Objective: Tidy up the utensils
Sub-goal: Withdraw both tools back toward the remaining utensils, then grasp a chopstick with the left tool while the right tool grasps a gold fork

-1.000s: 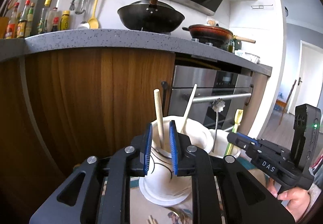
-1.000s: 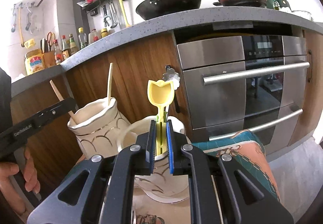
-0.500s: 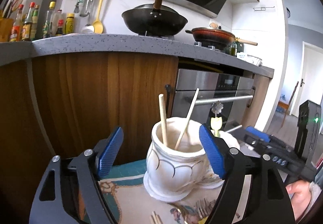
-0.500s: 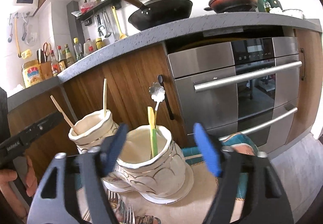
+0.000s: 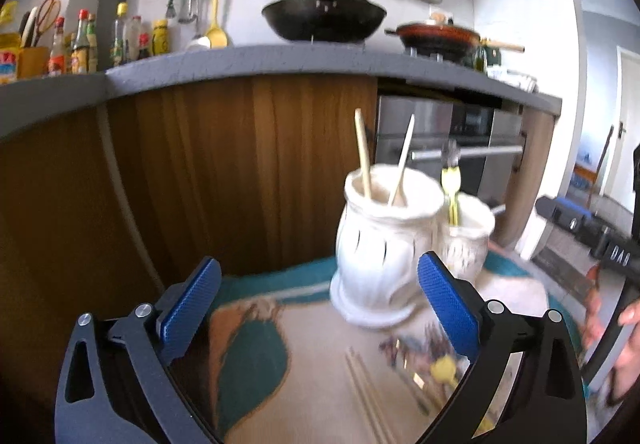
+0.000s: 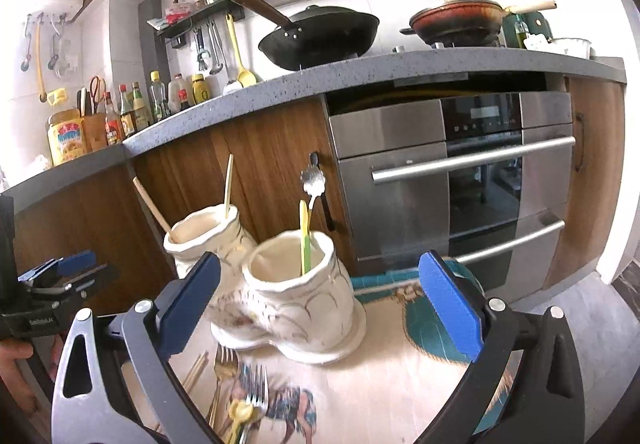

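Two white ceramic pots stand side by side on a patterned cloth. The left pot (image 5: 376,244) (image 6: 204,232) holds two wooden chopsticks (image 5: 363,152). The right pot (image 6: 304,300) (image 5: 466,232) holds a yellow-green utensil (image 6: 305,240) and a silver spoon (image 6: 314,184). My left gripper (image 5: 319,268) is short of the left pot; its jaws are opening with nothing between them. My right gripper (image 6: 320,264) faces the right pot, its jaws also opening and empty. Loose forks (image 6: 256,392), chopsticks (image 5: 368,392) and a yellow utensil (image 6: 238,414) lie on the cloth in front.
Behind the pots rise a wooden cabinet front (image 5: 240,172) and a steel oven (image 6: 452,180) under a grey counter (image 6: 360,72). A black wok (image 6: 320,36) and a red pan (image 6: 456,18) sit on top. A hand (image 5: 628,328) holds the other gripper.
Both grippers opened wide: the left let go of a chopstick, the right of the yellow-green utensil, which sank into its pot. Both drew back from the pots.
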A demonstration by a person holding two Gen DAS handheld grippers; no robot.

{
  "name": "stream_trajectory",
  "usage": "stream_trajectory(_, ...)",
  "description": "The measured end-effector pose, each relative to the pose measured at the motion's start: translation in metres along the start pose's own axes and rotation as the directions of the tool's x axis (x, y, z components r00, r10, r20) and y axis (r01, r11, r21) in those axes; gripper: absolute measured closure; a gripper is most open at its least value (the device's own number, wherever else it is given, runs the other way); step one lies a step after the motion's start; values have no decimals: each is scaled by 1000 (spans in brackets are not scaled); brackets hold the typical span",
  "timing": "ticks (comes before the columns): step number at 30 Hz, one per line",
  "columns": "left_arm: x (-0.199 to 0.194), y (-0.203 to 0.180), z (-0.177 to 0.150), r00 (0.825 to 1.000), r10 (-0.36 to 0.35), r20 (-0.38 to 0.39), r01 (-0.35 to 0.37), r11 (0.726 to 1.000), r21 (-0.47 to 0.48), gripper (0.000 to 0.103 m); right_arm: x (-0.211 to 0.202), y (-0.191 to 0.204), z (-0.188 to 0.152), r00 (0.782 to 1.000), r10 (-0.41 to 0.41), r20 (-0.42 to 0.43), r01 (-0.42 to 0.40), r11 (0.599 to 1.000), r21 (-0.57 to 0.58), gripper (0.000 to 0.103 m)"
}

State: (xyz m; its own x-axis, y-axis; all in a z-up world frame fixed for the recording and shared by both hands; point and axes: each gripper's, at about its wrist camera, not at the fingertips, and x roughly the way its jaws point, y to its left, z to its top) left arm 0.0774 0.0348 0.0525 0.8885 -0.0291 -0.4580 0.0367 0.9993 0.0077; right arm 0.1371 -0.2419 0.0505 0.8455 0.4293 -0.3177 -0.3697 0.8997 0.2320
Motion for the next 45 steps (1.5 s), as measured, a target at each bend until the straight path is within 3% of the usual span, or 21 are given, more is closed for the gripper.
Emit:
stream_trajectory(9,-1,0,-47,985,54,-167,-47,998,47,5,-16,8,-14,998,-10,-70,9,1000,-20,5)
stream_trajectory(15,-3,-4,-67,971,49,-234,-36,998,58,5,-20,13,-25,993,-19,-115,15,999,-36,5)
stream_trajectory(26,20,-14,-99,896,95,-433,-54,993,105,7,-9,14,-55,971,-28,-239,14,998,-60,5)
stream_trajectory(34,27,-21,-99,871,130,-473,-74,988,135,11,-12,10,-55,971,-13,-239,1,999,-52,5)
stream_trajectory(41,35,-28,-97,856,125,-501,-54,987,154,23,-11,6,-56,972,-4,-237,-5,999,-39,5)
stream_trajectory(42,37,-30,-97,852,128,-508,-51,985,163,28,-11,5,-56,971,-2,-238,-7,999,-37,5)
stream_trajectory(45,41,-35,-94,850,85,-520,-10,989,146,59,-12,5,-57,971,3,-239,-13,999,-40,5)
